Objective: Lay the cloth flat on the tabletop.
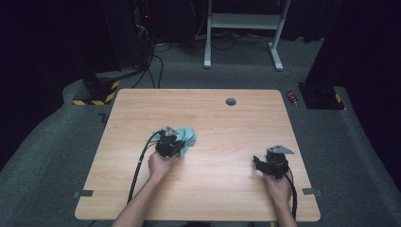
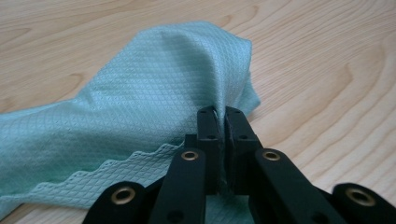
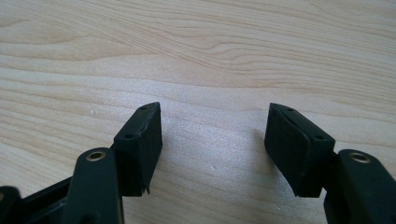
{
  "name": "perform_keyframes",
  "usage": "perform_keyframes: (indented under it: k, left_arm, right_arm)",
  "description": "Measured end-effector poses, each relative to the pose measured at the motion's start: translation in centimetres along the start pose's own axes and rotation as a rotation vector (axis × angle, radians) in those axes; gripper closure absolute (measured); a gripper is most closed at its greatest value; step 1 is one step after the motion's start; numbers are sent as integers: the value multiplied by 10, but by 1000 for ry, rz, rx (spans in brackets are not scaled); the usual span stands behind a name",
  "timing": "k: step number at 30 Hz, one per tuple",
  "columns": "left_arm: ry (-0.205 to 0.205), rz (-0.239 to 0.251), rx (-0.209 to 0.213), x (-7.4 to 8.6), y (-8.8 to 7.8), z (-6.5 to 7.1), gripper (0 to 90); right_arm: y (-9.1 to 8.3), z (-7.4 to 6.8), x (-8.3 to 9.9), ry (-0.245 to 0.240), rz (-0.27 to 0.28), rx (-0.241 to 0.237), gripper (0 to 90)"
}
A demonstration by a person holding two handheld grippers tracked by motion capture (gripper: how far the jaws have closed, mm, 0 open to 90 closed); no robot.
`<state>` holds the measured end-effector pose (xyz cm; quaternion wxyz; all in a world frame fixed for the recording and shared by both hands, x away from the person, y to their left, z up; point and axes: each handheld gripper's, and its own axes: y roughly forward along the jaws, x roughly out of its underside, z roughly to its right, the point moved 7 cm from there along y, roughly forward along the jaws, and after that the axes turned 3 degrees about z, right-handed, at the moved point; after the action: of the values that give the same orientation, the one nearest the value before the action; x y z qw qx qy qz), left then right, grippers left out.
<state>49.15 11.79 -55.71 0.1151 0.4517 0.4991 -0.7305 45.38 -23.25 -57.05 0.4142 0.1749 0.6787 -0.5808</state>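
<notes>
The right gripper (image 1: 263, 165) is resting near the table's (image 1: 213, 198) near right corner, its jaws standing wide apart with bare wood between them. Farther in, left of the table's middle, the left gripper (image 2: 219, 114) is pinching a raised fold of the pale green cloth (image 2: 140, 102), jaws closed tight on a thin ridge of fabric.

The hold is taking in just a narrow pleat, so the cloth could be slipping out on a quick lift. Most of it is lying flat on the wood, so it may be dragging and bunching rather than rising cleanly.

Count: one cloth, two grippers, one table.
</notes>
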Motion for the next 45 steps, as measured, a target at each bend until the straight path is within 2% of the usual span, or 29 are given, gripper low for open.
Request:
perform_keyframes:
  k: [1, 9, 12, 15, 16, 17, 18, 20, 23, 25, 26, 27, 28, 33, 34, 35, 36, 37, 40, 45]
  left_arm:
    - [11, -2, 6, 0, 1, 3, 863]
    - [23, 1, 37, -3, 5, 14, 864]
    - [42, -1, 46, -5, 9, 19, 865]
    - [60, -2, 67, -11, 14, 29, 865]
    - [72, 6, 89, -15, 16, 40, 865]
    - [72, 6, 89, -15, 16, 40, 866]
    - [103, 9, 103, -18, 19, 49, 866]
    - [107, 4, 108, -19, 21, 52, 866]
    - [87, 7, 133, -22, 26, 60, 866]
    - [94, 5, 139, -24, 28, 65, 866]
    - [98, 2, 149, -26, 30, 71, 866]
    - [98, 2, 149, -26, 30, 71, 866]
    - [104, 4, 159, -28, 31, 77, 866]
    - [114, 2, 180, -33, 34, 89, 866]
    - [122, 1, 194, -36, 35, 95, 866]
    - [122, 1, 194, -36, 35, 95, 865]
    - [126, 4, 232, -41, 35, 104, 864]
    - [126, 4, 232, -41, 35, 104, 864]
    - [121, 20, 274, -44, 38, 119, 863]
    - [132, 0, 293, -40, 45, 131, 861]
  right_arm:
    - [0, 0, 0, 0, 0, 0, 367]
    - [0, 0, 0, 0, 0, 0, 367]
    - [0, 0, 0, -1, 0, -1, 367]
    - [1, 0, -1, -4, 1, -4, 367]
    - [1, 0, -1, -6, 1, -6, 368]
    - [1, 0, -1, -6, 1, -6, 368]
    - [1, -1, -1, -8, 2, -7, 368]
    - [1, -1, -1, -7, 2, -7, 368]
    - [1, -1, -1, -8, 2, -7, 368]
    - [1, -1, -1, -8, 2, -8, 368]
    - [1, -1, -1, -8, 2, -8, 368]
    - [1, -1, -1, -8, 2, -8, 368]
    - [1, -1, -1, -8, 1, -10, 368]
    - [1, -1, -1, -8, 1, -10, 368]
    - [1, -1, -1, -8, 1, -10, 368]
    - [1, -1, -1, -8, 1, -10, 368]
    - [1, -1, -1, -9, 1, -10, 368]
    - [1, -1, -1, -9, 1, -10, 368]
    - [1, -2, -1, -10, 0, -12, 368]
    - [1, -2, -1, -10, 0, -12, 368]
